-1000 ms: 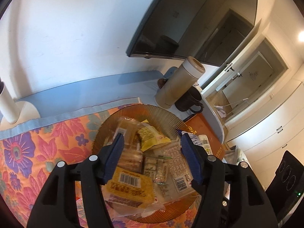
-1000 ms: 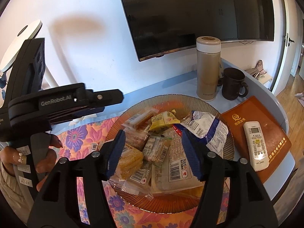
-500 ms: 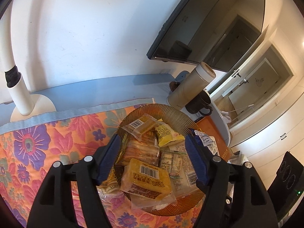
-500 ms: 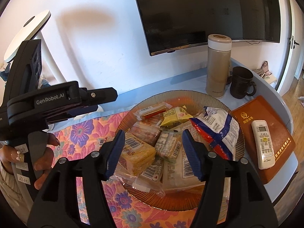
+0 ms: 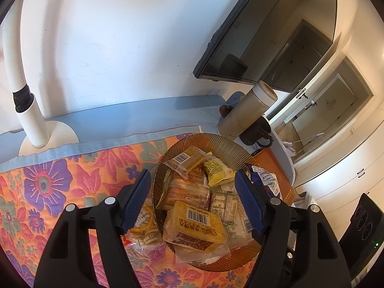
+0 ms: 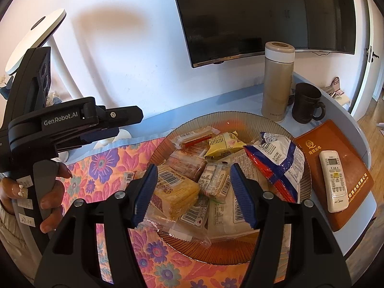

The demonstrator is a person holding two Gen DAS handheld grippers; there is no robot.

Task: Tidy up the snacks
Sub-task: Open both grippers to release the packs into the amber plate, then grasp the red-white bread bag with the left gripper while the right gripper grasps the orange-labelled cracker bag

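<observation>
An amber ribbed glass plate (image 6: 240, 117) holds a pile of wrapped snacks. A yellow cake packet (image 5: 194, 228) lies on its near side, and a red, white and blue bag (image 6: 278, 165) lies at its right. A cracker bag (image 5: 144, 232) rests on the cloth just left of the plate. My left gripper (image 5: 192, 199) hovers open above the plate's near-left part, touching nothing. My right gripper (image 6: 193, 192) hangs open over the pile, its pads clear of the packets. A hand (image 6: 50, 192) holds the left gripper's handle at the left of the right wrist view.
A floral cloth (image 5: 60, 180) covers the blue table. A tan thermos (image 6: 278, 81) and a dark mug (image 6: 307, 103) stand behind the plate. A white remote (image 6: 334, 180) lies on a brown folder (image 6: 319, 141) at the right edge. A white lamp base (image 5: 48, 139) stands at back left.
My left gripper's jaws have widened and it has drawn back to the left, bringing the lamp post into its view. The right gripper has barely moved.
</observation>
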